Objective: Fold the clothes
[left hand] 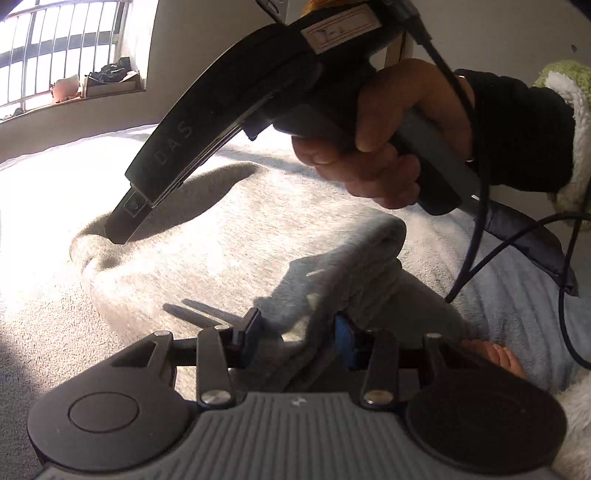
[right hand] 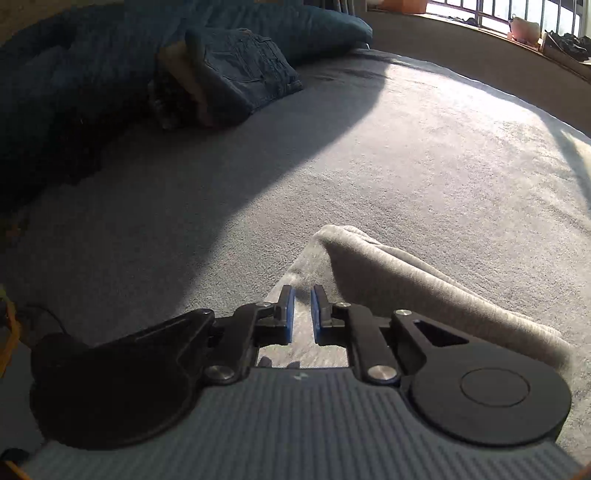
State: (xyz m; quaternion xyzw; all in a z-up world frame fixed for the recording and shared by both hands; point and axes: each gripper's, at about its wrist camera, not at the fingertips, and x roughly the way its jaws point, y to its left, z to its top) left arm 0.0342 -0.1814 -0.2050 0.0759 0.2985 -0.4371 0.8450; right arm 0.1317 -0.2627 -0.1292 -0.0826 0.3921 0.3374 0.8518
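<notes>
Your right gripper, lettered "DAS", clenches the soft grey knit garment at 6 o'clock on the fuzzy grey bed; your left gripper straddles its rolled fold, grip unclear.

1. A big soft grey blanket covers the bed. Part of it is in bright sun and part is in shadow.
2. A dark blue quilt lies bunched up along the far side of the bed.
3. A window with metal bars lets the light in.
4. On the window ledge sit a small pink pot and a flat box with dark things in it.
5. A bare pale wall is behind.
</notes>
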